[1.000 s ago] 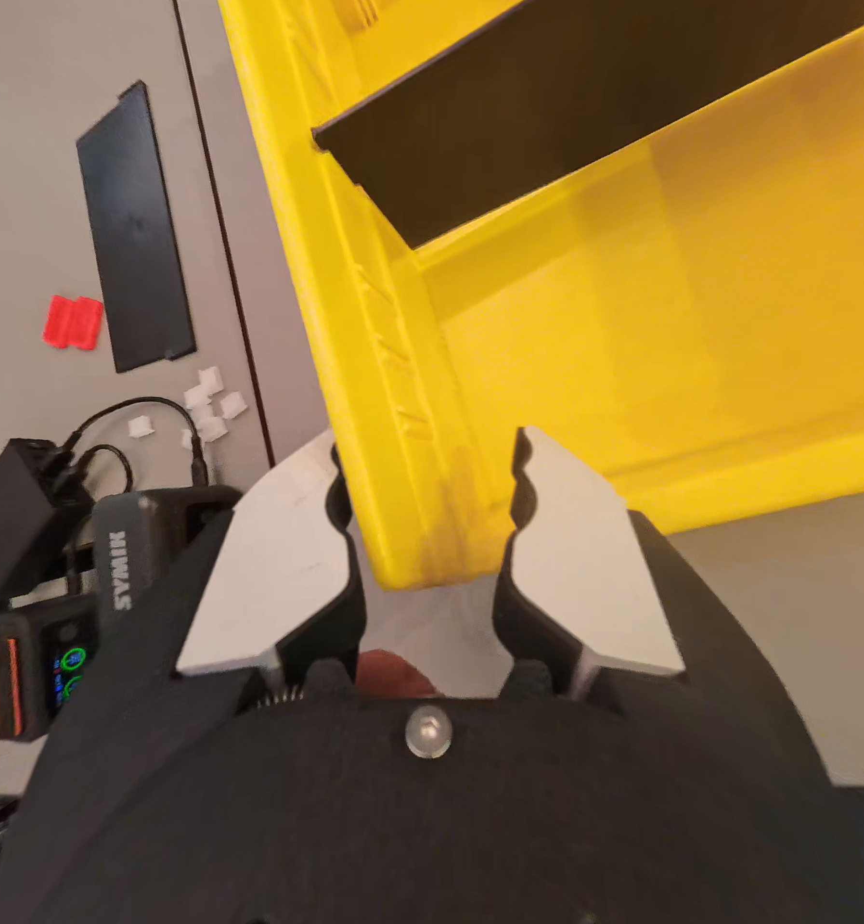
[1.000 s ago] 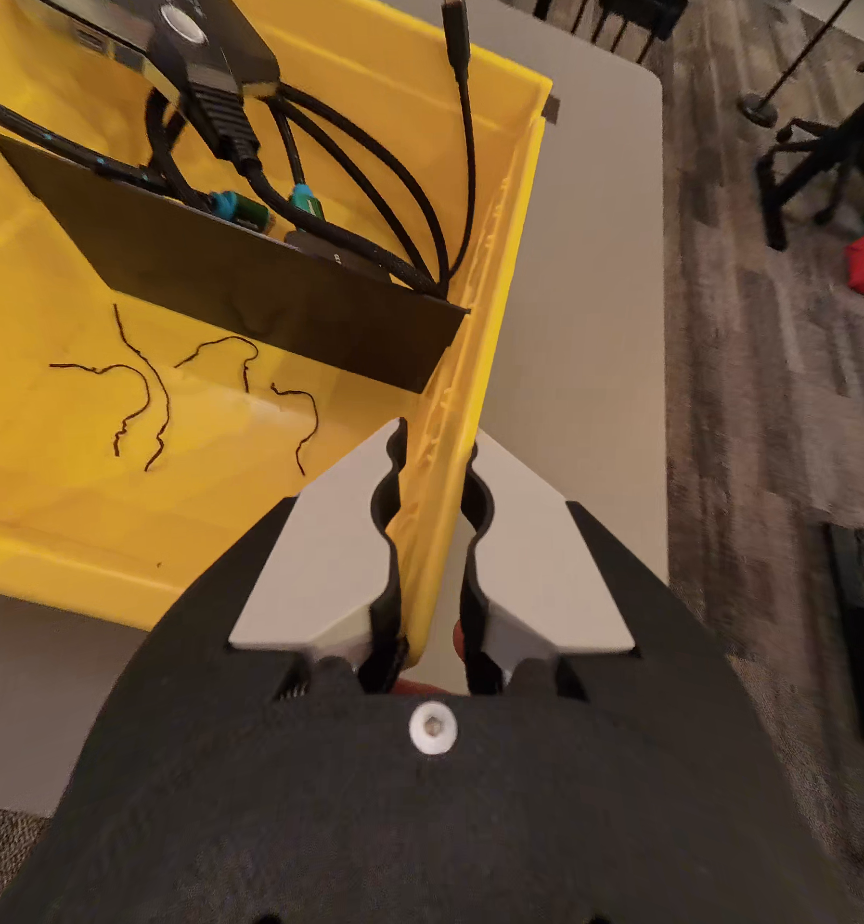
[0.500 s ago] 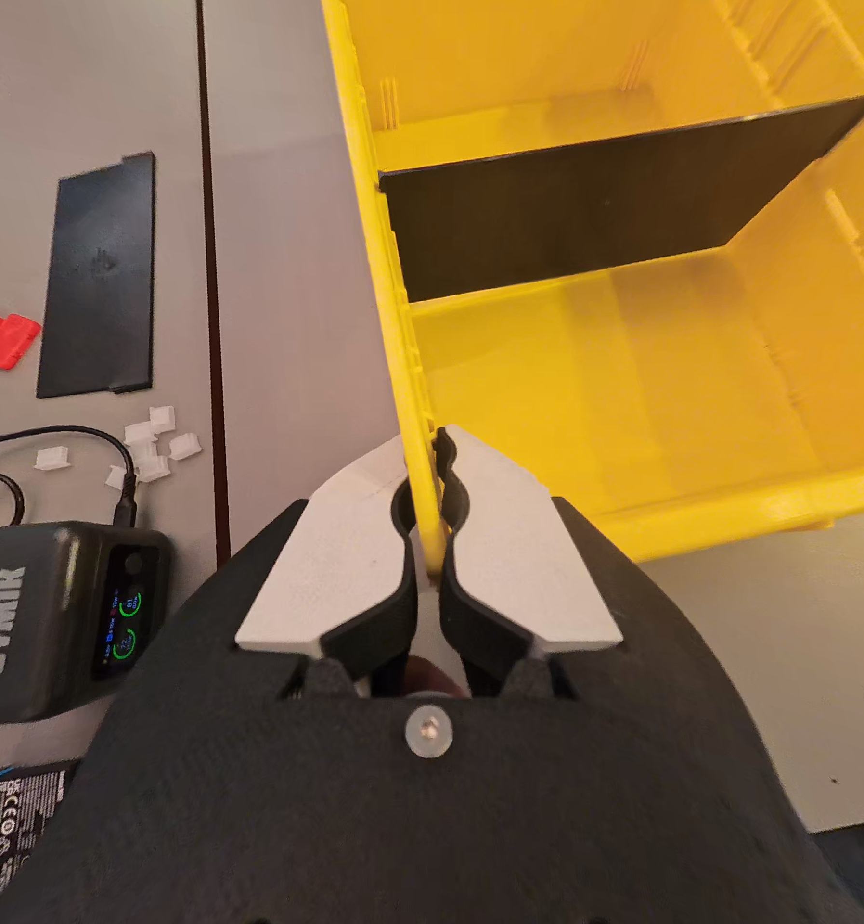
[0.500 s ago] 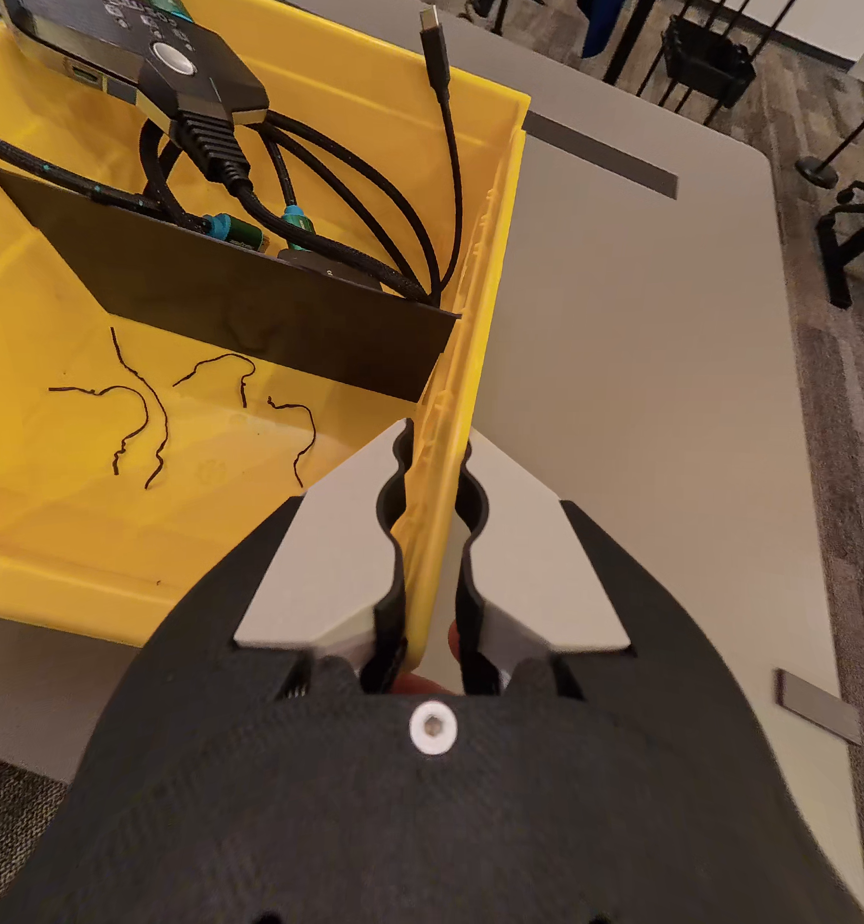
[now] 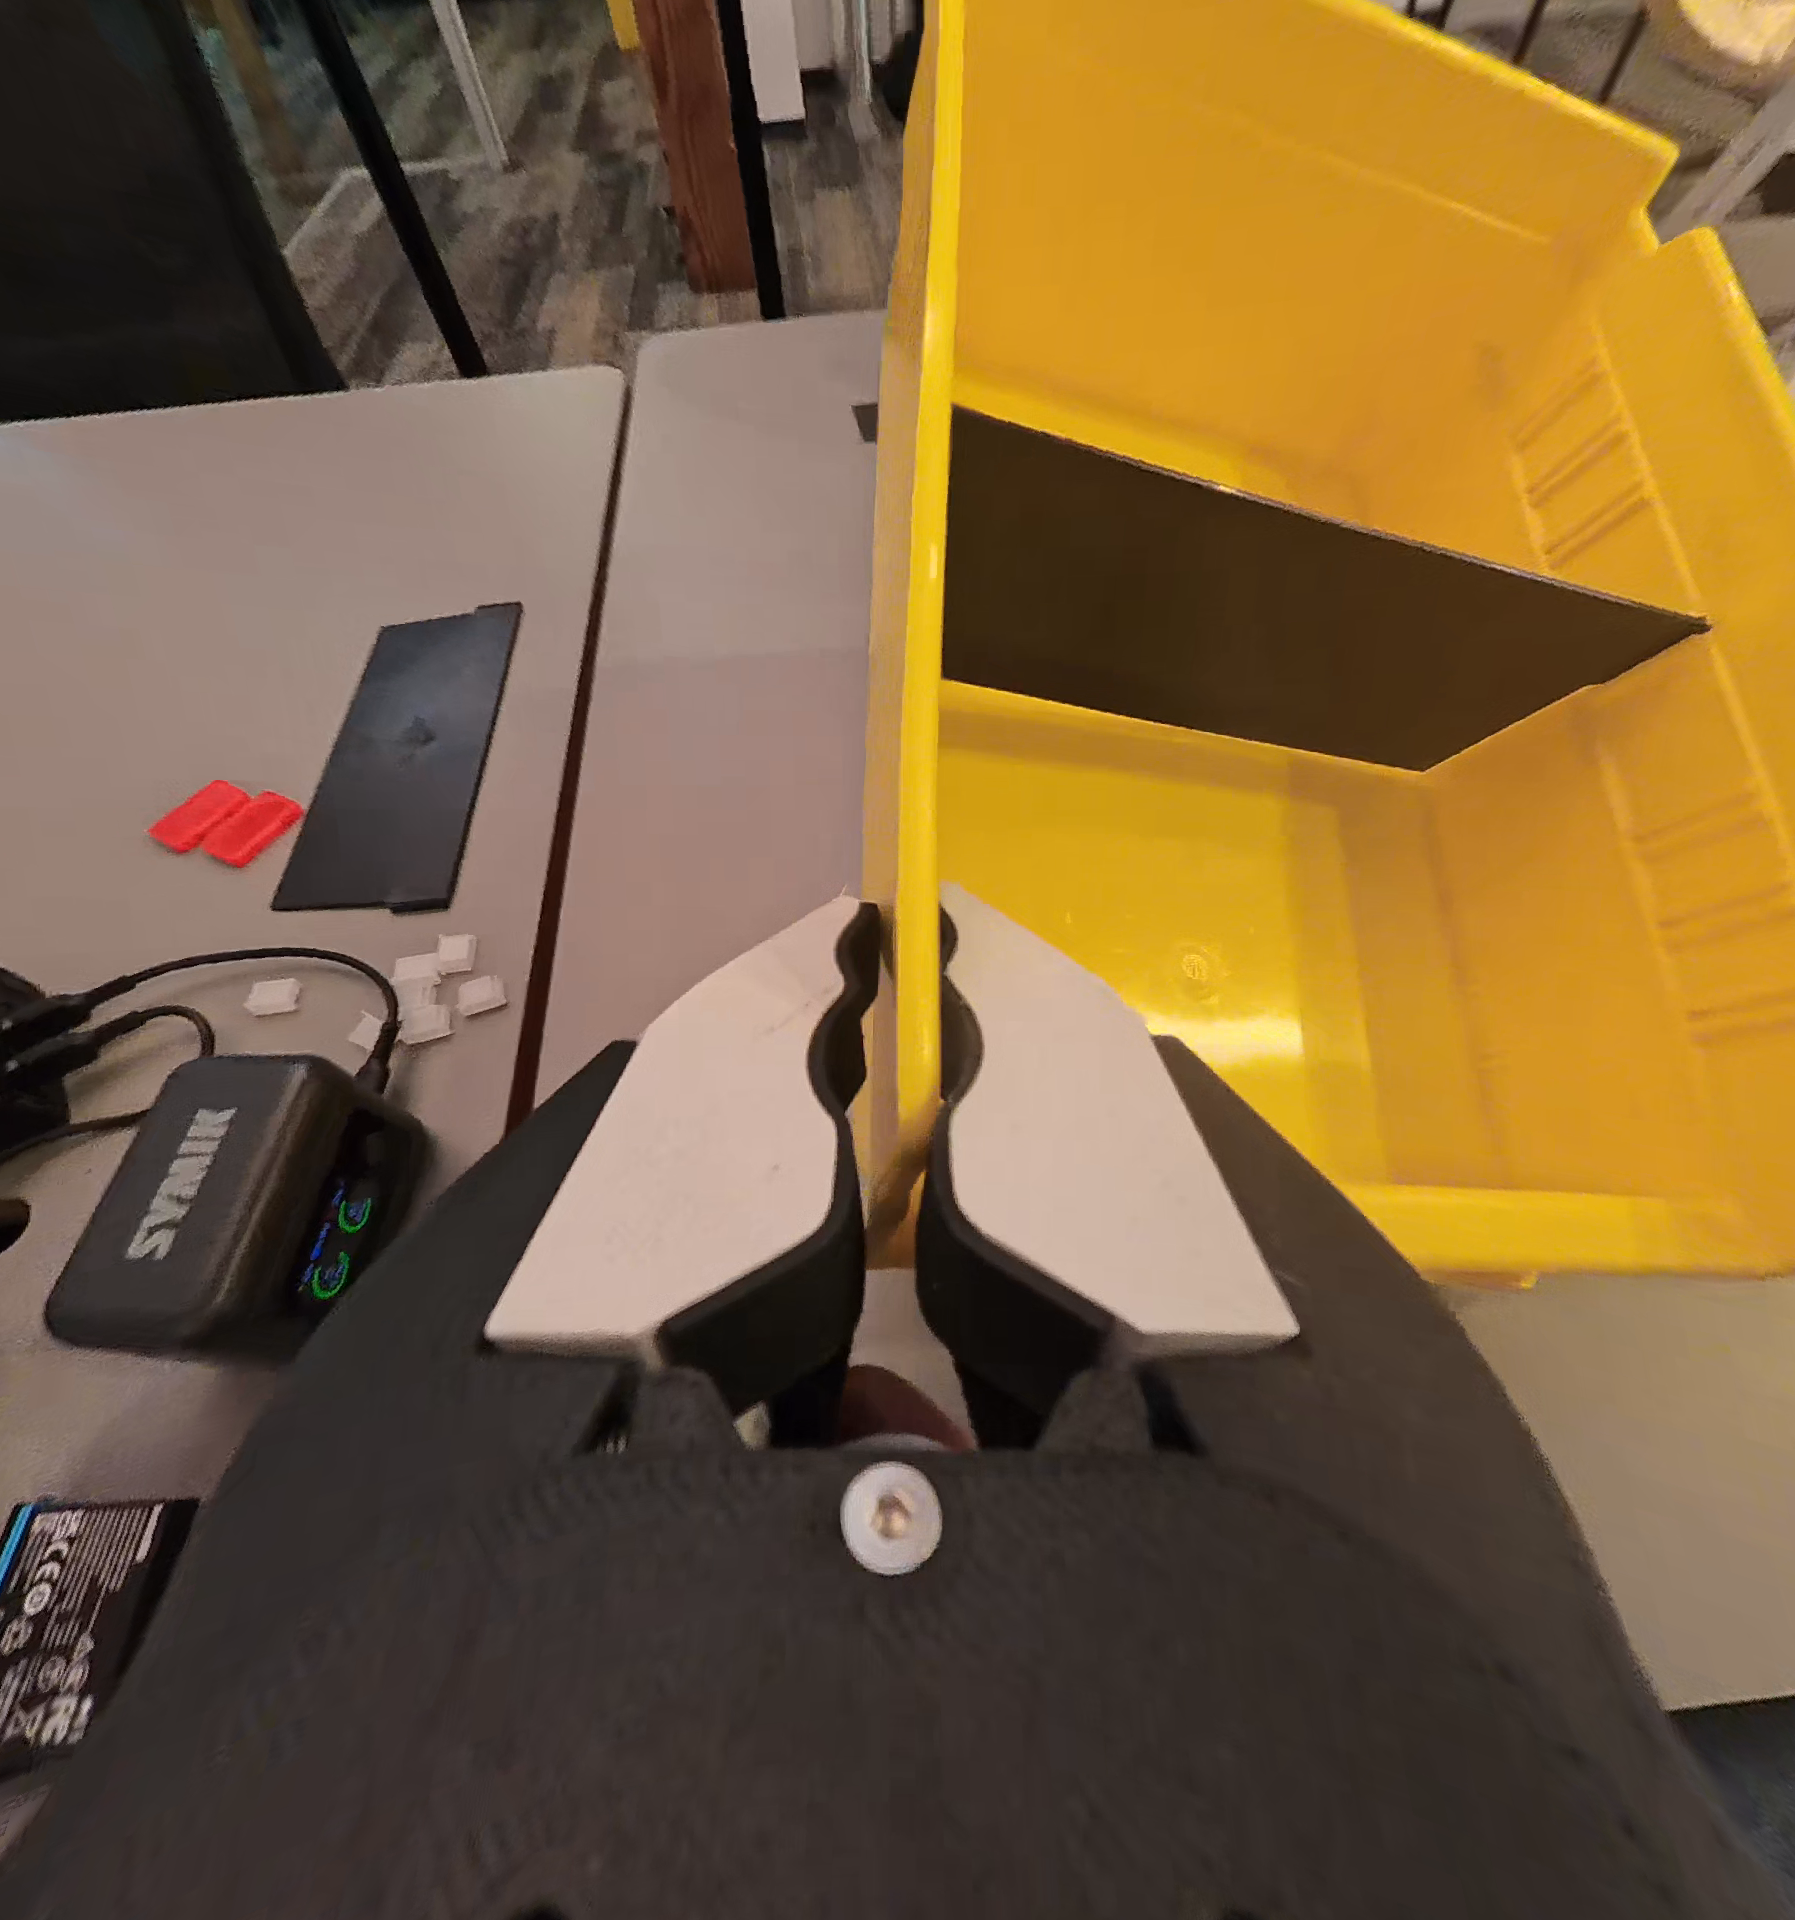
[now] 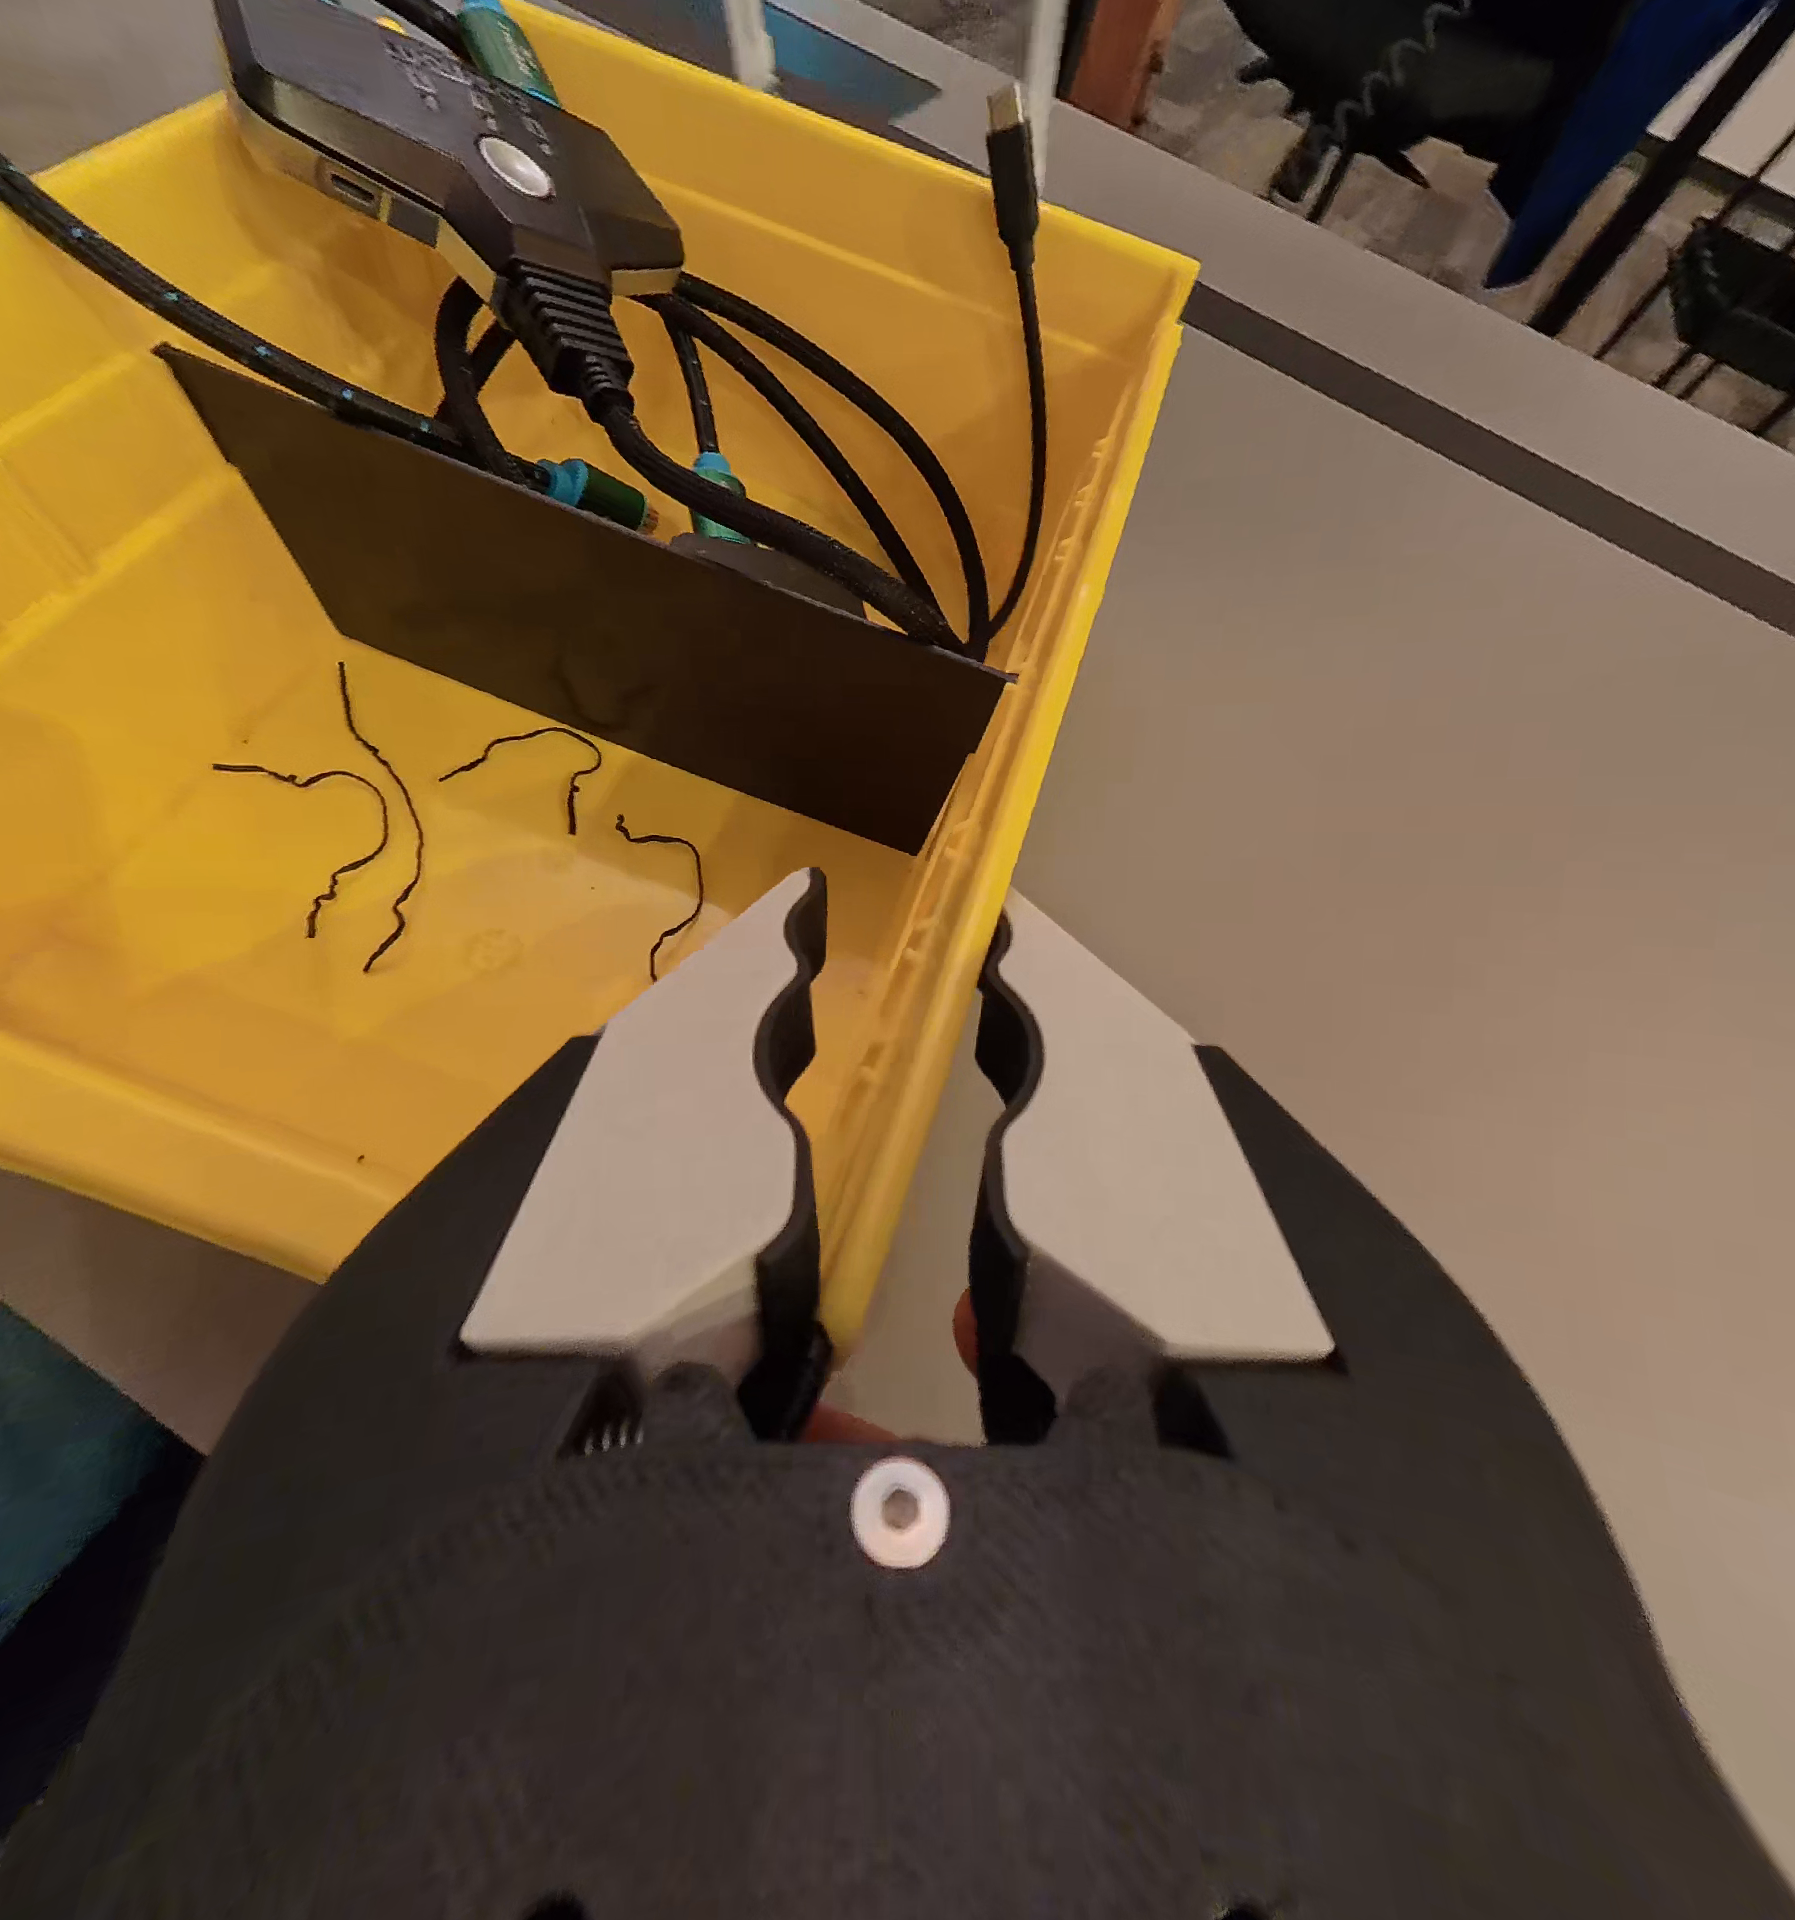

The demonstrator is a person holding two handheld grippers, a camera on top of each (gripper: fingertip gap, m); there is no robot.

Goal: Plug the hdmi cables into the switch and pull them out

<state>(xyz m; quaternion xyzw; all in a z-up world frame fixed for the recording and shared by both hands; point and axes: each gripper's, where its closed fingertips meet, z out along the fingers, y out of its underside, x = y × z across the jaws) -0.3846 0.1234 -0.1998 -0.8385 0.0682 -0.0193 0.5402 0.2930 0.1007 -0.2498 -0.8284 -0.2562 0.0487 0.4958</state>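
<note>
A yellow bin (image 5: 1236,935) with a black divider (image 5: 1236,613) stands on the grey table. My left gripper (image 5: 903,914) is shut on its left wall. My right gripper (image 6: 908,899) is shut on the bin's (image 6: 145,935) right wall, near the front corner. In the right wrist view the black HDMI switch (image 6: 477,166) leans in the far compartment behind the divider (image 6: 612,644). Braided black cables coil under it, with two loose teal-collared plugs (image 6: 602,494) by the divider. A green plug (image 6: 503,47) sits at the switch's far end. A thin cable's plug (image 6: 1012,156) sticks up.
Loose black threads (image 6: 373,831) lie in the near compartment. Left of the bin are a black power bank (image 5: 218,1195) with cables, a black plate (image 5: 405,758), red pieces (image 5: 223,821) and small white clips (image 5: 436,987). Grey table (image 6: 1392,935) extends right of the bin. Spacing between my two grippers at the tips: around 70 cm. My left tips are roughly 20 cm from the black power bank (image 5: 218,1195).
My left gripper went from open around the bin's corner to shut on its left wall. The bin swung level with both grippers. My right gripper's jaws stand slightly wider.
</note>
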